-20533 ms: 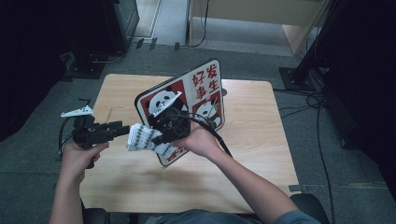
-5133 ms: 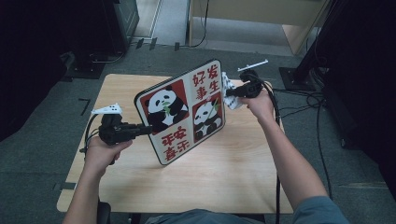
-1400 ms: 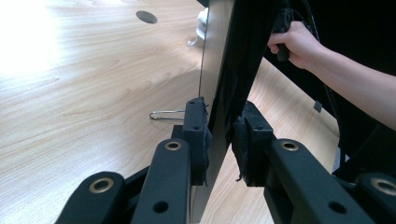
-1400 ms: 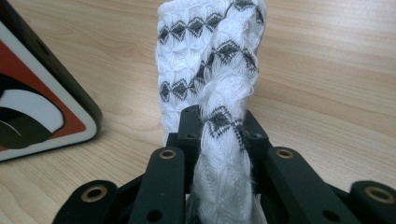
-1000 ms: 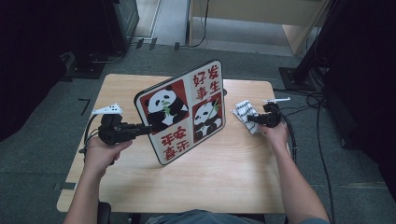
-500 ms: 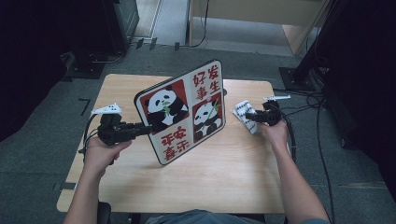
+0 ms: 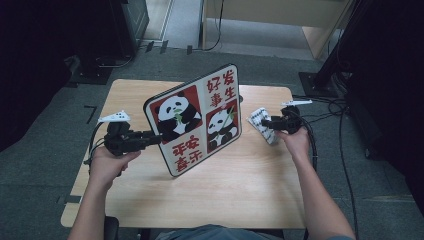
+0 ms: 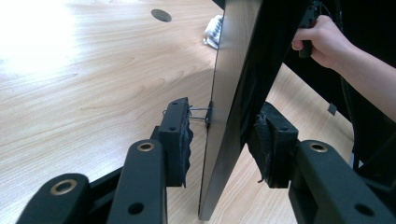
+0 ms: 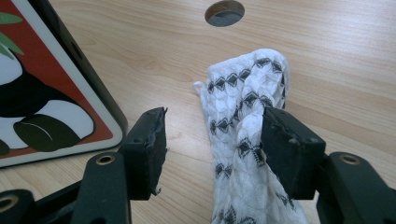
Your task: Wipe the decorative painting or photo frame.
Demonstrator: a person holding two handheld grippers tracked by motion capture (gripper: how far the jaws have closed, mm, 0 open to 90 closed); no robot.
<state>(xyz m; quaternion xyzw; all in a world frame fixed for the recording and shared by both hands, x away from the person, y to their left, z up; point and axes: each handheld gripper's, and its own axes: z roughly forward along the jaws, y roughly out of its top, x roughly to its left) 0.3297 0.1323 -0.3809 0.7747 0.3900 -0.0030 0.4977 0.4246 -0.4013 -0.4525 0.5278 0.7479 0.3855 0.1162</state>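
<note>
Work in hand: wiping a panda sign (image 7: 197, 117) with a patterned cloth (image 7: 262, 123); judged near its end, since the cloth is lying on the tabletop (image 7: 240, 185) and both sets of jaws are letting go.
Done: the cloth is resting at about 3 o'clock of the sign, near the tabletop's right edge, close beside the sign but apart from it.
Left: the sign is standing tilted on its lower edge near the tabletop's centre; laying it flat or setting it aside appears to remain.
Left gripper (image 8: 219, 140): reaching in from 9 o'clock, straddling the sign's edge; its jaws have just been opening, and the pads (image 8: 180, 135) are standing clear of the panel on both sides, with a thread bridging one gap.
Right gripper (image 9: 212, 149): hovering over the cloth from 3 o'clock; its jaws have just been opening and are standing wide, with the cloth lying between them and brushing the right pad (image 9: 285, 149), not pinched.
Arms: the left forearm (image 7: 95, 205) is coming up from 7 o'clock, the right forearm (image 7: 315, 195) from 5 o'clock.
</note>
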